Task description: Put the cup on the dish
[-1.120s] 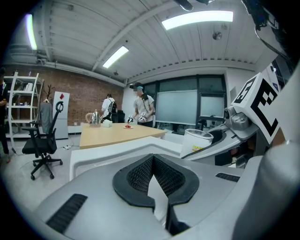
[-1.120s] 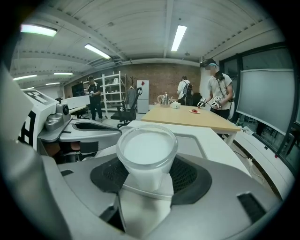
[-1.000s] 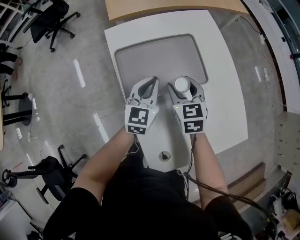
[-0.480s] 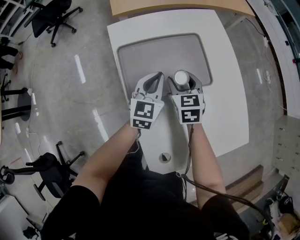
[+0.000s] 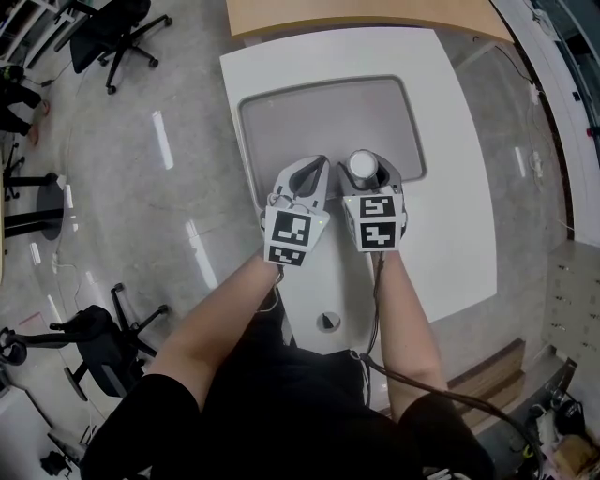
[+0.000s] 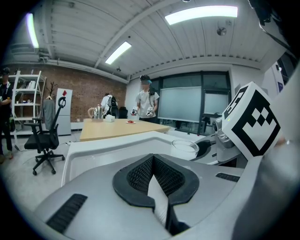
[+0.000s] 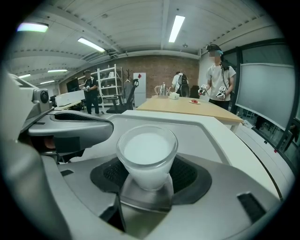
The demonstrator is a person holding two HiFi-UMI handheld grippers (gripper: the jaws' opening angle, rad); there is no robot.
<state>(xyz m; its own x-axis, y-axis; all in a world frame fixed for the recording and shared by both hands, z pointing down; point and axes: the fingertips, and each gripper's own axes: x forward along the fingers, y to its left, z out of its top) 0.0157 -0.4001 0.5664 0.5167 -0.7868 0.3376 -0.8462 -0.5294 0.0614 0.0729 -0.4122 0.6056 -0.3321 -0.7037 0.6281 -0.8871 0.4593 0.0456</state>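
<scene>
Cup [image 5: 364, 165] clamped in right gripper [image 5: 367, 174], at the near edge of the grey dish [image 5: 328, 112]; left gripper [image 5: 314, 169] closed, empty.
Looks light, thin-walled, smooth and tapered, so likely slippery. The low-body hold seems right; I'd squeeze moderately.

1. You hold two grippers: the left gripper [image 5: 317, 163] and the right gripper [image 5: 367, 176].
2. You have two marker cubes, one on each gripper: the left cube [image 5: 289, 236] and the right cube [image 5: 377, 222].
3. You have one cup [image 5: 364, 165], frosted white.
4. You have one dish [image 5: 323, 112], a grey tray with rounded corners.
5. Two tables are in the head view: one white table [image 5: 450, 187] and one wooden table [image 5: 356, 14].
6. Two black office chairs [image 5: 108, 33] stand on the floor, the second chair [image 5: 98, 342] at lower left.
7. Your right gripper view shows three people [image 7: 218, 79] in the background.
</scene>
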